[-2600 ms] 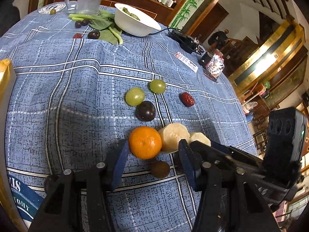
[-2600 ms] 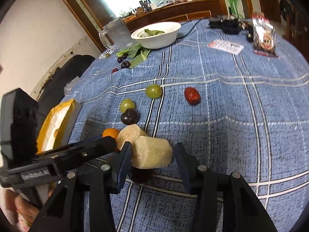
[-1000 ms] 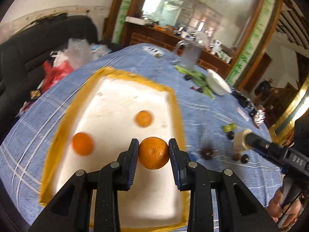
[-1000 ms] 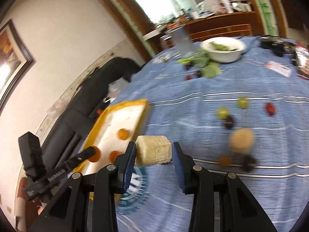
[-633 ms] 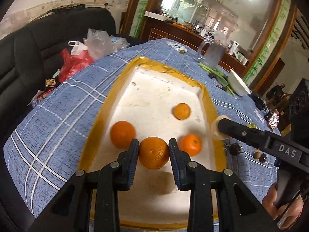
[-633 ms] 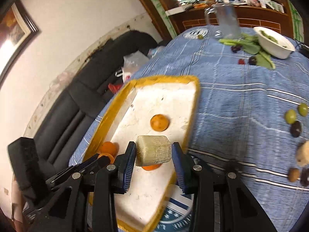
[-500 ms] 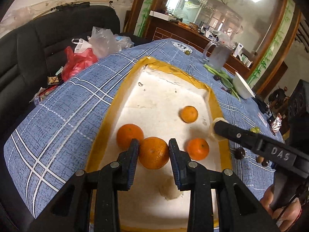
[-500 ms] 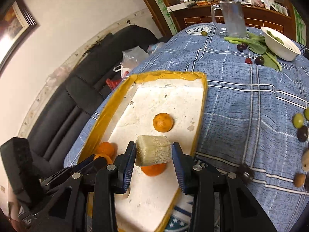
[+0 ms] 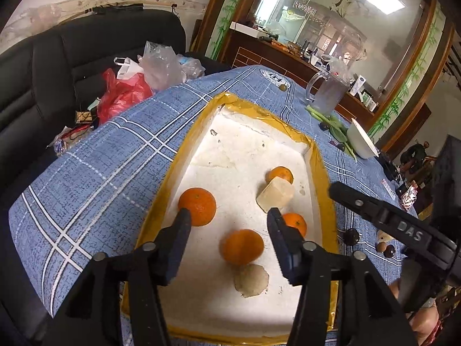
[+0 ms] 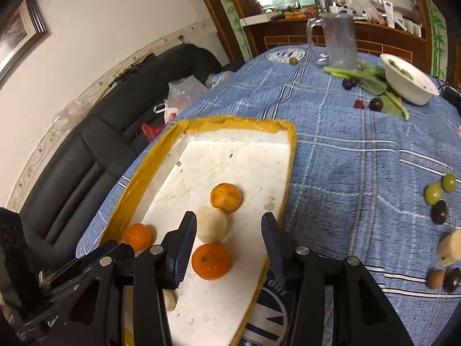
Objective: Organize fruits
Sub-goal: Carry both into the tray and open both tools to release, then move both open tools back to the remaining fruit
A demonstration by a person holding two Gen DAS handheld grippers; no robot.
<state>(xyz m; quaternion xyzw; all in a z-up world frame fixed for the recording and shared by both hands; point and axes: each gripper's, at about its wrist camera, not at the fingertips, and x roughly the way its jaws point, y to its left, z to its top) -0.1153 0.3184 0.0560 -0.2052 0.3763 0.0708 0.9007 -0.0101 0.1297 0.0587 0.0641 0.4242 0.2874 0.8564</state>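
Left gripper: jaws spread wide, holding nothing; hovers over the near half of the tray.
Right gripper: jaws spread, empty; hangs over the tray's near right part.
Tray: white foam bed with a yellow taped rim, lying on the blue plaid tablecloth.
Loose orange: on the tray bed between the left fingers, touching neither; slightly blurred. I cannot tell whether it is resting or rolling.
Orange at 10 o'clock: left wrist view, near the tray's left rim, just past the left fingertip.
Orange at 1 o'clock: small, partly hidden behind the right fingertip of the left gripper.
Far orange: toward 12 o'clock on the bed, touching the pale chunk.
Pale chunk: cream peeled fruit piece on the tray; in the right wrist view it lies between the far orange and the nearest orange.
Stain: round beige mark on the bed at 6 o'clock from the loose orange.
Fruit off the tray: green grapes, a dark plum and another pale piece at 3 o'clock on the cloth, well apart from the tray.
Background: glass pitcher, white bowl and greens at 1 o'clock.
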